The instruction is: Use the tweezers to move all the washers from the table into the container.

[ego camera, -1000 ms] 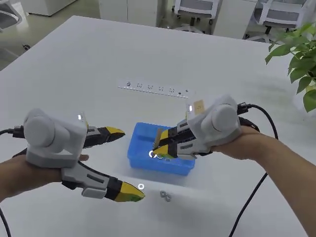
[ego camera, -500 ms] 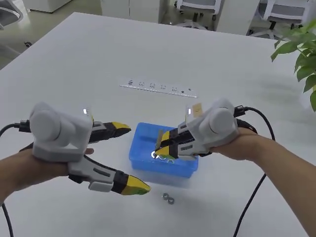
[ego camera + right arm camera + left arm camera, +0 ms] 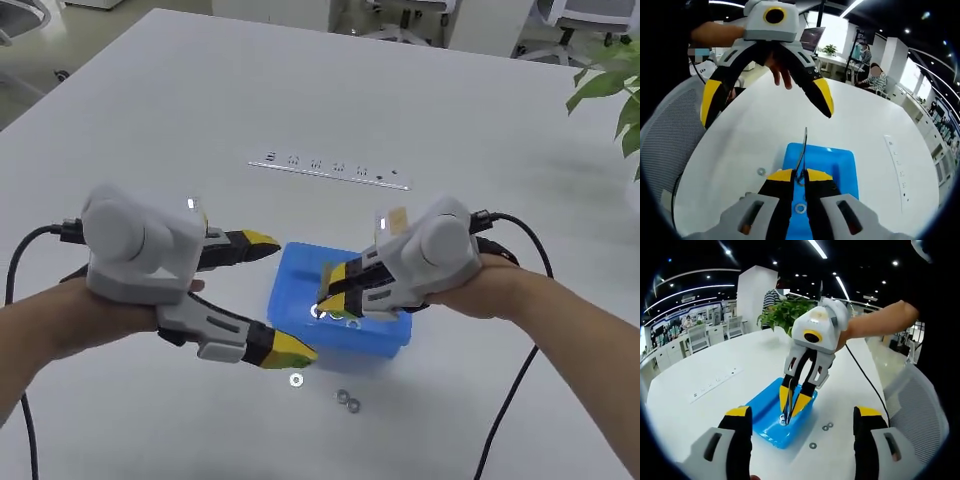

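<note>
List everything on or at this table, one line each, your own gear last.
table: one, white, under everything
container: one, blue, between the grippers
washers on the table: three, silver, in front of the container, one alone and two together
washer in the container: at least one, silver
tweezers: one, dark, tips down in the container
power strip: one, white, beyond the container
plant: one, green, by the right edge
left gripper: grey, yellow-black tips, open
right gripper: same colours, shut on the tweezers
</note>
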A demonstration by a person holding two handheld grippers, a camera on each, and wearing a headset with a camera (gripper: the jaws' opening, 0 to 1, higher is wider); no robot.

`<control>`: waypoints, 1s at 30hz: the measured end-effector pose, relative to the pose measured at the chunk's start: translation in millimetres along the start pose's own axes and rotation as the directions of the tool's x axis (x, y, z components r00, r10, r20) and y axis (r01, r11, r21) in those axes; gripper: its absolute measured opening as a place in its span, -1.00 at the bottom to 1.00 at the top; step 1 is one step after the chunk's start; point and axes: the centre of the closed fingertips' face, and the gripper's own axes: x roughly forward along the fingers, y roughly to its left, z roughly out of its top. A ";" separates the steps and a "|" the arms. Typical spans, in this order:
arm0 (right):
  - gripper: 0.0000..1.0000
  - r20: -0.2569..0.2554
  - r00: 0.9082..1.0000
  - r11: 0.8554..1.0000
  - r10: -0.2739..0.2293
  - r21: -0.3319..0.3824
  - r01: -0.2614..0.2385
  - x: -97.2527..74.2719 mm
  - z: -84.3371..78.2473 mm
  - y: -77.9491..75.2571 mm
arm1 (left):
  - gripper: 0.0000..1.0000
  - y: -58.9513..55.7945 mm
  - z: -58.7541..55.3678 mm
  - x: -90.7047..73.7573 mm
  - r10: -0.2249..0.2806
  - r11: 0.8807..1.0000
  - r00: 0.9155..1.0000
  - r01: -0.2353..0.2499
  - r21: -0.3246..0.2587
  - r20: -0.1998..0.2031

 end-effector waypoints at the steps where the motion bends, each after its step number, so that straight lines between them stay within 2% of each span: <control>1: -0.82 -0.001 1.000 1.000 0.000 0.001 0.000 1.1 -1.2 -0.6 | 0.74 1.2 0.4 0.4 -0.002 1.000 1.000 0.002 0.001 0.001; 7: -0.82 -0.010 1.000 1.000 0.011 0.008 -0.011 6.1 -6.9 -1.2 | 0.48 7.7 1.6 2.7 -0.004 1.000 1.000 0.004 0.023 0.001; 11: -0.82 -0.012 1.000 1.000 0.015 0.016 -0.015 7.4 -9.3 -1.8 | 0.28 14.4 0.3 5.8 0.011 0.999 1.000 -0.010 0.050 -0.016; 15: -0.82 -0.014 1.000 1.000 0.015 0.028 -0.014 8.8 -12.2 -2.7 | -0.05 22.7 -2.3 10.4 0.036 0.996 0.999 -0.033 0.084 -0.035; 17: -0.82 -0.014 1.000 0.999 0.017 0.028 -0.016 9.2 -12.8 -2.4 | -0.18 27.9 -3.1 12.0 0.057 0.991 0.997 -0.051 0.120 -0.045; 20: -0.82 -0.018 1.000 0.999 0.019 0.032 -0.018 10.1 -14.9 -2.3 | -0.35 30.8 -1.2 16.8 0.048 0.992 0.998 -0.043 0.117 -0.038; 24: -0.82 -0.017 1.000 0.999 0.021 0.036 -0.021 10.4 -16.6 -1.7 | -0.46 35.2 -1.2 23.3 0.046 0.990 0.998 -0.039 0.135 -0.045; 30: -0.82 -0.017 0.999 0.999 0.027 0.042 -0.027 10.9 -19.6 -1.4 | -0.57 34.1 0.5 30.5 0.016 0.989 0.999 -0.009 0.147 -0.044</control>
